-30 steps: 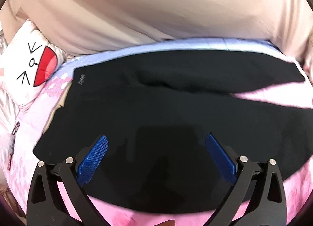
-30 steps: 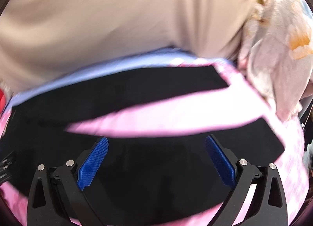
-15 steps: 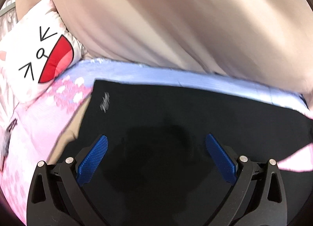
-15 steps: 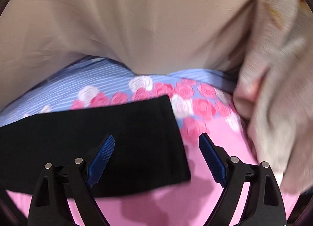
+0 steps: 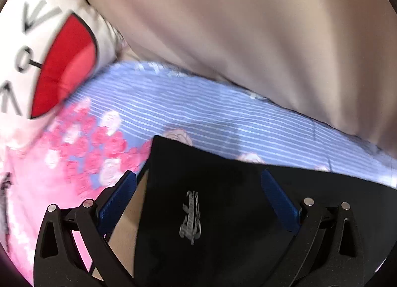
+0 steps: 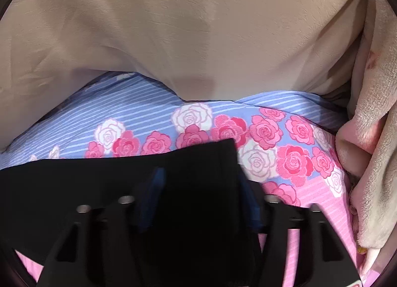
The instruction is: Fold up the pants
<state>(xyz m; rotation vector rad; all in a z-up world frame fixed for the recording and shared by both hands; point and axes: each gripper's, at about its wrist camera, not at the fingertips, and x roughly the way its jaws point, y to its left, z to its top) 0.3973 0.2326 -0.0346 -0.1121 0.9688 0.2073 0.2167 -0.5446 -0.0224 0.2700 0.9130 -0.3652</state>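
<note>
Left claw (image 5: 198, 202) jaws wide apart; right claw (image 6: 198, 200) narrower.

Soft even light, fisheye bowing with dark corners, motion blur leftward, near foreground unfocused

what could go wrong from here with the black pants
1. The left tongs are wide open at the waist corner of the black pants; closing may also pinch the floral bedsheet beneath.
2. The right tongs straddle the leg-end corner, near the fabric edge, so the cloth might slip out when lifted.
3. The fluffy blanket lies close on the right and could get dragged along.
</note>
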